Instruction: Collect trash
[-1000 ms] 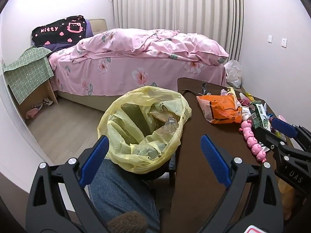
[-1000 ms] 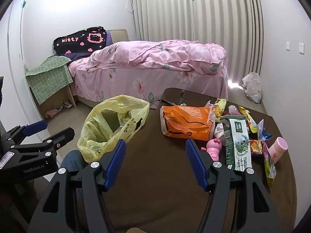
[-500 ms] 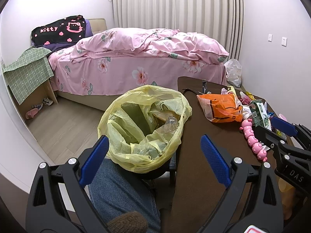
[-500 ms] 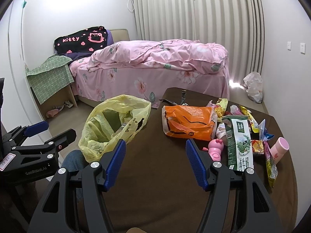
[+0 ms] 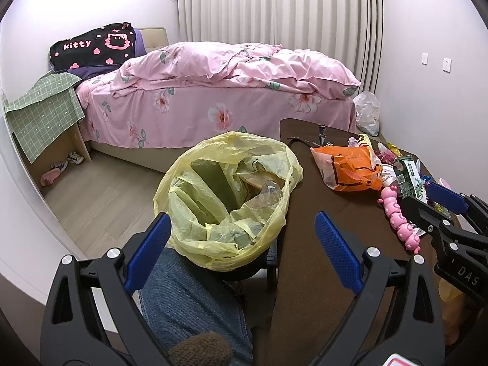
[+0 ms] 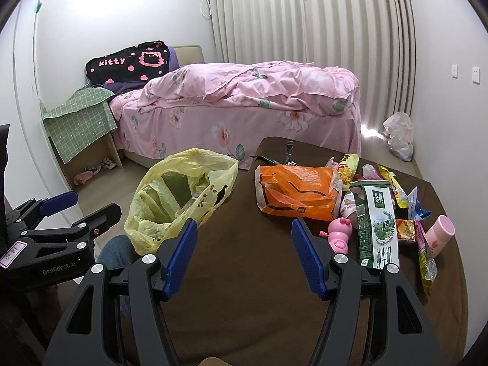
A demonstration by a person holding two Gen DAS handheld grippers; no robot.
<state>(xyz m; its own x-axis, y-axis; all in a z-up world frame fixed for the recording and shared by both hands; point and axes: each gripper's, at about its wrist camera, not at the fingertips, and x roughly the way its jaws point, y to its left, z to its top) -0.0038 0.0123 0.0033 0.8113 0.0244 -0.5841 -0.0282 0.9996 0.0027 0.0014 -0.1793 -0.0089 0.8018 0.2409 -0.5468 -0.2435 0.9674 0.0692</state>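
Right wrist view: our right gripper (image 6: 242,245) hangs wide open and empty over the near part of the brown table (image 6: 244,289). Farther right we see the orange bag (image 6: 297,192), a green milk carton (image 6: 376,224) and snack wrappers (image 6: 396,189). Our left gripper (image 5: 241,241), jaws also spread with nothing between them, hovers before the yellow trash bag (image 5: 225,195) at the table's left edge.

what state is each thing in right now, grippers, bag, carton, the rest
left gripper: open, empty, fingers over the bag's near rim
right gripper: open, empty, above the table
yellow trash bag: mouth open, partly filled
orange bag: crumpled, lying flat
milk carton: lying down
pink bottle: tipped on its side
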